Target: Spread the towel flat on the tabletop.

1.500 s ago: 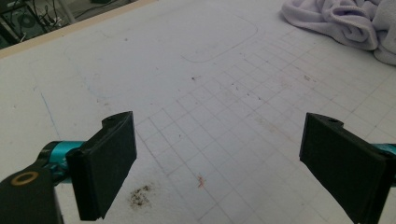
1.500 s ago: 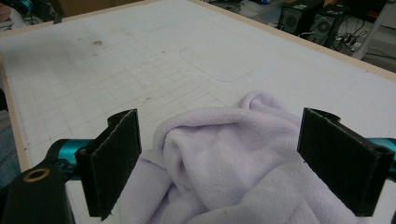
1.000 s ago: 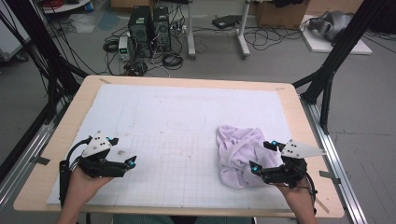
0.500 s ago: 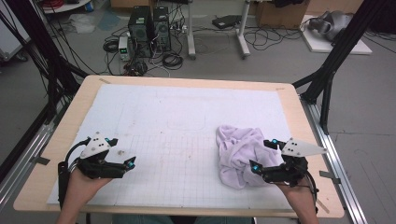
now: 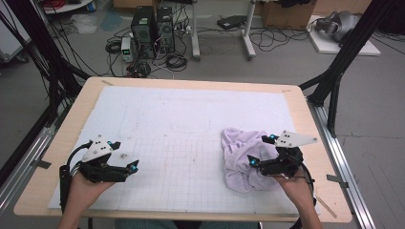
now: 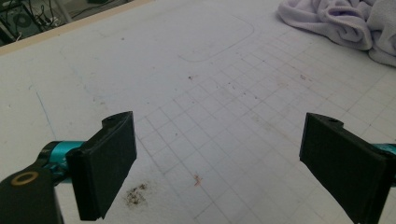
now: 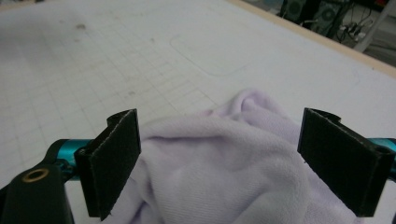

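Even, soft overhead light keeps the white tabletop (image 5: 191, 119) bright without glare; the floor beyond is dimmer. Shadows under the cloth (image 5: 243, 157) are faint. In both gripper views the near jaws look slightly soft, and the far background blurs.

The high view looks forward and down from above the person's side of the table (image 5: 296, 102), taking in the floor beyond. Each gripper view sits low and close over the white mat (image 6: 140, 60), facing across it. All three share the crumpled cloth (image 5: 239, 157) (image 6: 336, 23) (image 7: 224, 163).
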